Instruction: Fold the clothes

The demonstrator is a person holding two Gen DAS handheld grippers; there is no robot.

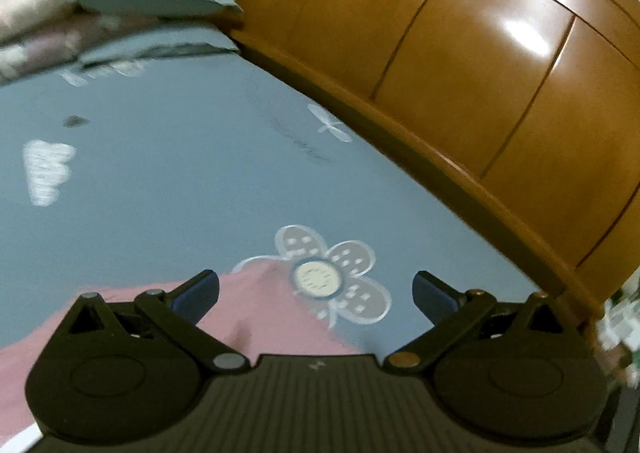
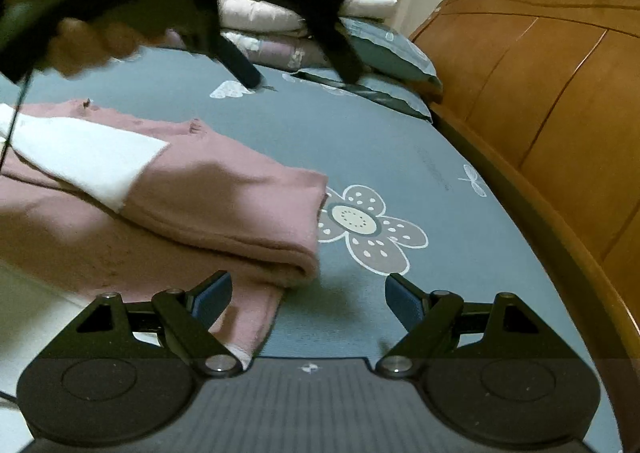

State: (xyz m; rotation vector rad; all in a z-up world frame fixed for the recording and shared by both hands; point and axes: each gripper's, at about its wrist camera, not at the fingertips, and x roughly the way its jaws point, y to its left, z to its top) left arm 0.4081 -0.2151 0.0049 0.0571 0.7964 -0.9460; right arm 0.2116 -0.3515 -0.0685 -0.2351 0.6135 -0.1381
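Note:
A pink garment (image 2: 216, 209) with a white panel (image 2: 88, 157) lies folded on the blue-grey flowered bed sheet (image 2: 360, 141). Its folded edge ends beside a large printed flower (image 2: 366, 229). My right gripper (image 2: 308, 293) hovers open just in front of that edge, nothing between its fingers. My left gripper (image 2: 300, 77) hangs open in the air above the far side of the garment, held by a hand (image 2: 84, 33). In the left wrist view the left gripper (image 1: 316, 293) is open above the garment's corner (image 1: 260, 313) and the flower (image 1: 332, 277).
A glossy wooden headboard (image 1: 460, 65) runs along the right side of the bed (image 2: 540, 101). Pillows (image 2: 384, 53) and folded pale bedding (image 2: 264, 21) are stacked at the far end (image 1: 120, 5). A wall and a curtain stand behind.

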